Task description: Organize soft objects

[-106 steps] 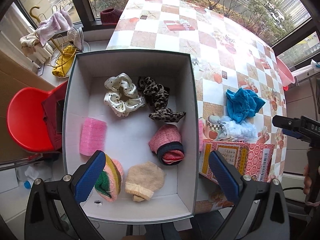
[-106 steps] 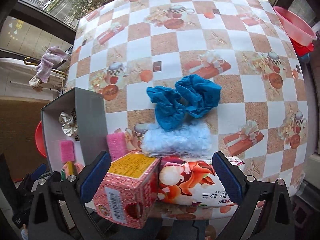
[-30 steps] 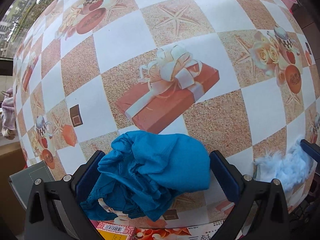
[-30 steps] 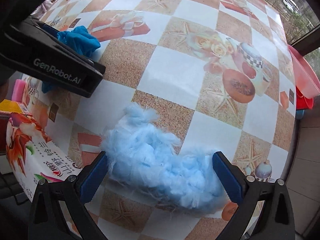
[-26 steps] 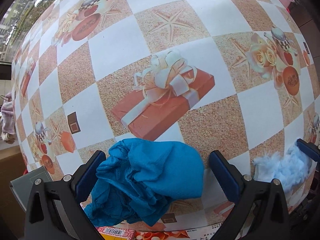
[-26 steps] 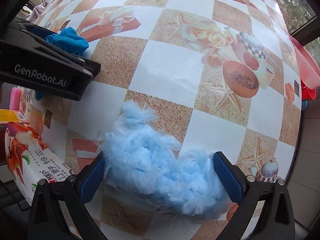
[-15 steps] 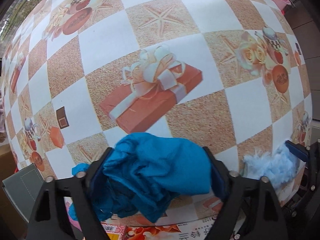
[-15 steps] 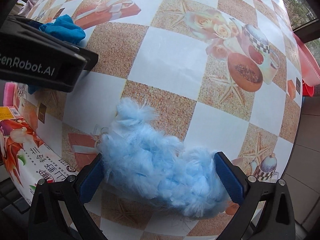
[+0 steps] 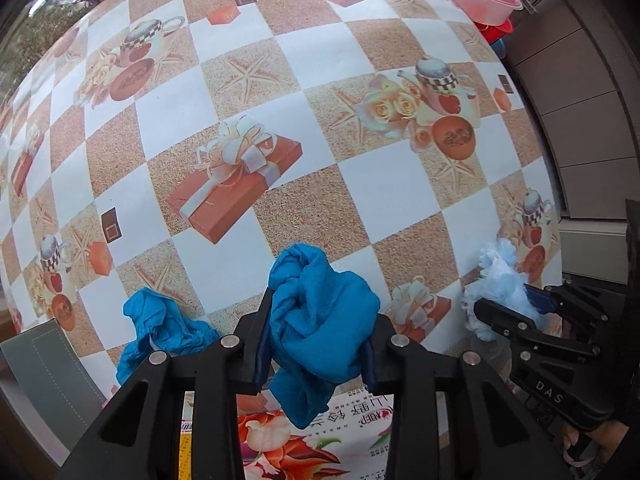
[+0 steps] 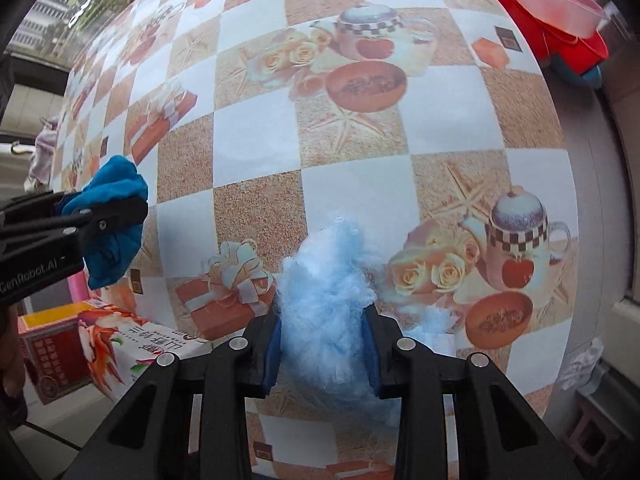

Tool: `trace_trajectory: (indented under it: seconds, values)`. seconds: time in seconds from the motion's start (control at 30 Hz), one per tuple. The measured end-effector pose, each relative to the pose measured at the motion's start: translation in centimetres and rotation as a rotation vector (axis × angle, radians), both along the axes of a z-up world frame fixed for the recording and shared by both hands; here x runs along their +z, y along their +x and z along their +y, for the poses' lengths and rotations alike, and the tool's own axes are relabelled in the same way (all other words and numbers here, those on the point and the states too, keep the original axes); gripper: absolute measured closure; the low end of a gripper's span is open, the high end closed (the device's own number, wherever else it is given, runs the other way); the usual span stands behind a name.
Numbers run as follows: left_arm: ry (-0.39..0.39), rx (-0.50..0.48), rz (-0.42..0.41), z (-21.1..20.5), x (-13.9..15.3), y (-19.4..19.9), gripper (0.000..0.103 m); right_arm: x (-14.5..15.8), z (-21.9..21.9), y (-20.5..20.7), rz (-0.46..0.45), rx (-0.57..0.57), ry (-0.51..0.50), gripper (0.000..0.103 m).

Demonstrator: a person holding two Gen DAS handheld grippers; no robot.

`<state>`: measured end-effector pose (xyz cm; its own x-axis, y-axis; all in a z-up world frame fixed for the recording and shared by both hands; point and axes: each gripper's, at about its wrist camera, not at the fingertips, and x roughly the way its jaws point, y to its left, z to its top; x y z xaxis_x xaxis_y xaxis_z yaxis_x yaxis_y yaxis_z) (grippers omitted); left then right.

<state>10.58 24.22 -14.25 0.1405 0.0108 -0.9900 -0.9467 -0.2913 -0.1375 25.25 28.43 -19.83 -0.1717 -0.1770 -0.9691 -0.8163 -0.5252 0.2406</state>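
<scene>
Blue cloth fills both of your grippers. Your left gripper [image 9: 316, 354] has its jaws closing on the deep blue cloth [image 9: 320, 320], the pads already pressing into its bunched middle; one loose end hangs down below the pads, and another stretch of the same blue fabric [image 9: 160, 328] trails to the left, over the checked tablecloth [image 9: 240, 80]. Your right gripper [image 10: 322, 354] has its jaws closing too, pinching the pale blue fluffy piece [image 10: 326, 300], which bulges up above the pads while a wisp of it lies on the tablecloth just to the right. The two grippers hang near each other over the near edge of the table. A printed tissue pack [image 10: 132, 344] and a red and yellow box [image 10: 44, 356] sit at that edge, on the left in your right wrist view. Pink and red basins [image 10: 548, 4] stand beyond the far right side of the table.
</scene>
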Motion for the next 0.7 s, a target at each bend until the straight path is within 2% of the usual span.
trace_trajectory:
  seconds: [0.17, 0.27, 0.5, 0.7]
  values:
    - [0.063, -0.024, -0.021, -2.6, 2.7, 0.6, 0.065, 1.0, -1.0, 1.9, 0.046, -0.106, -0.046, 0.068]
    - [0.097, -0.052, -0.032, -4.4, 4.4, 1.4, 0.065, 2.8, -2.1, 2.8, 0.062, -0.154, -0.066, 0.068]
    - [0.145, -0.124, -0.065, -8.7, 7.3, 2.9, 0.065, 5.1, -5.2, 5.1, 0.075, -0.229, -0.074, 0.068]
    - [0.175, -0.19, -0.085, -13.5, 9.5, 4.2, 0.065, 7.2, -9.0, 5.1, 0.093, -0.264, -0.073, 0.068]
